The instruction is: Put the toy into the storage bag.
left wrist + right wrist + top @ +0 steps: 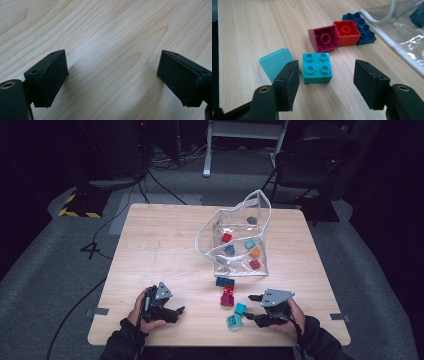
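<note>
Two hand-held grippers low over a pale wooden bench [150, 245], both with jaws apart and holding nothing.

The left gripper [112, 82] hangs over bare wood. The right gripper [325, 83] faces a teal studded plastic brick [316, 68] lying just ahead of its jaws, beside a tipped pale teal brick [274, 62]; magenta [324, 38], red [347, 32] and dark blue [364, 30] bricks lie near a clear plastic pouch [235, 235].

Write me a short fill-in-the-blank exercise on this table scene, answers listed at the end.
1. Both grippers, the left gripper and the right gripper, have their jaws ____.
2. The block nearest the right gripper's jaws is coloured ____.
3. The clear plastic bag holds several ____.
4. The left gripper hovers over bare ____.

Answers: open; teal; blocks; wood
</note>
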Demonstrator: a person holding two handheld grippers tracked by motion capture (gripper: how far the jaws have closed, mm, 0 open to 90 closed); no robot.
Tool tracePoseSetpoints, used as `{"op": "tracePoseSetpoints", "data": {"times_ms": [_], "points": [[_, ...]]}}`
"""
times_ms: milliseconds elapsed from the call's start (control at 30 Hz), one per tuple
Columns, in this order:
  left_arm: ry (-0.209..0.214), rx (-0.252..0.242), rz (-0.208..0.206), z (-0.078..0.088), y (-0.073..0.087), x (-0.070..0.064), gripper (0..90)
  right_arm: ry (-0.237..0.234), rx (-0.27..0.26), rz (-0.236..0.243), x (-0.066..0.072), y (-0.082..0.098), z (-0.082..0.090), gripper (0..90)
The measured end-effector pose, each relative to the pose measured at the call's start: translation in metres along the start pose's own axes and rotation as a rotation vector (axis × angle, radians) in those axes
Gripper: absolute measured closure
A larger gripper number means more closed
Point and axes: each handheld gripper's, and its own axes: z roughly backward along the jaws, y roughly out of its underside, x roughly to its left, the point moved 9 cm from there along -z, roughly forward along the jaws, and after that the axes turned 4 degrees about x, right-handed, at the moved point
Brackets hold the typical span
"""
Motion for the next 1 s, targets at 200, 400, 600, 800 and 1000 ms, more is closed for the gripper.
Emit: {"op": "tracePoseSetpoints", "data": {"times_ms": [200,400,600,800,1000], "points": [[0.001,0.000,0.000,0.000,0.000,0.000,10.1,-0.011,0.010,-0.004,0.004,0.005,-0.012,40.1],[0.000,0.000,0.000,0.000,0.000,0.000,10.0,-0.013,0.010,-0.020,0.003,0.008,-0.022,43.1],[0.000,0.000,0.000,0.000,0.000,0.000,10.0,-0.055,-0.005,-0.032,0.004,0.007,-0.022,58.1],[0.000,0.000,0.001,0.000,0.000,0.000,9.9,-0.022,-0.015,-0.024,0.002,0.009,-0.021,59.5],[-0.001,0.000,0.001,0.000,0.000,0.000,9.8,0.008,-0.024,-0.012,0.001,0.008,-0.020,59.5]]}}
